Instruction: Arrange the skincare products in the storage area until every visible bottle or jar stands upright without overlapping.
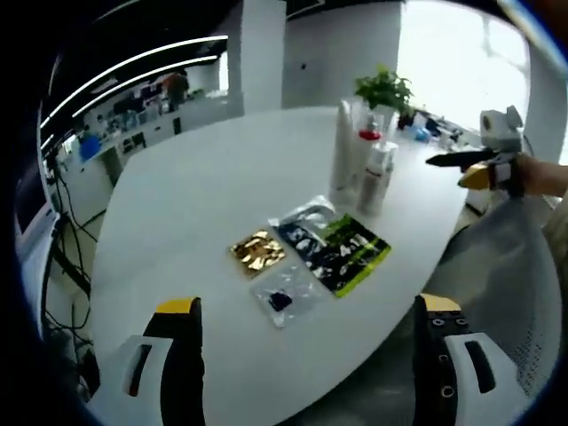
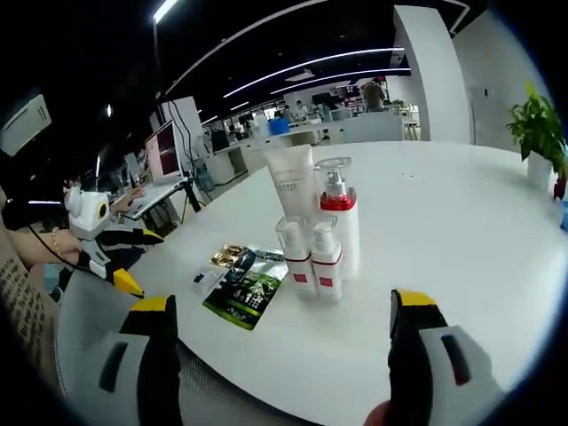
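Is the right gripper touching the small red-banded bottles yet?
Apart. In the right gripper view the right gripper stands open, with bare white table plainly between its fingertips and the two small bottles.

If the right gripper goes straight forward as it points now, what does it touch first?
Probably the two small white bottles with red bands, standing between the open right gripper's jaws at the front of the cluster; depth is uncertain.

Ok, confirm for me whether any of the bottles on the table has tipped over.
No: in the right gripper view the tall tube, the pump bottle and the two small bottles all stand upright, clustered together.
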Demonstrator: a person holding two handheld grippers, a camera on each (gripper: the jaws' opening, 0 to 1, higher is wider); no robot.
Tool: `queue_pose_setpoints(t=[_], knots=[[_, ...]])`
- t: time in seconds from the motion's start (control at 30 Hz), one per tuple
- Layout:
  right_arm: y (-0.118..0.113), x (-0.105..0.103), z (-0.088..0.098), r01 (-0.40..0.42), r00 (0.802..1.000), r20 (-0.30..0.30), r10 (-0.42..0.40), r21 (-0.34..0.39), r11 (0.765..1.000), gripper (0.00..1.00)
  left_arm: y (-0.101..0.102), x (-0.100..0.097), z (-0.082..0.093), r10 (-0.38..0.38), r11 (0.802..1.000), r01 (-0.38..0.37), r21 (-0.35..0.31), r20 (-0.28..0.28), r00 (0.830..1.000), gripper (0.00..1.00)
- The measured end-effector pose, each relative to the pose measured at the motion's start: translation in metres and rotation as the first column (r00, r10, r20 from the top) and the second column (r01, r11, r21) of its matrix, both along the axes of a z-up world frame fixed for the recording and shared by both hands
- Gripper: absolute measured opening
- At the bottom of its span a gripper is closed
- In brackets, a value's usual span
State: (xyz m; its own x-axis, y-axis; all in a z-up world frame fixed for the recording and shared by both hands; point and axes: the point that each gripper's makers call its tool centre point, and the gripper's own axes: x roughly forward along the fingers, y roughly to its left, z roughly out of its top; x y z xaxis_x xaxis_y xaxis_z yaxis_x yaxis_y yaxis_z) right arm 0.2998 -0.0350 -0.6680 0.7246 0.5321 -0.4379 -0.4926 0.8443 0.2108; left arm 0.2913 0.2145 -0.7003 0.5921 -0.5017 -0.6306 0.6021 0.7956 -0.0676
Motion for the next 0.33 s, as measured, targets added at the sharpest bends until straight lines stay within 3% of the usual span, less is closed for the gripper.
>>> queue_pose_setpoints(t=[0.33], knots=[[-0.0016,0.0011,-0.0016,0.009,1.000,-0.003,-0.009,-0.006,1.000,1.00,-0.0028,-0.0023,-0.0007,-0.007,1.000,0.007,-0.004,-0.011,1.000,0.97]])
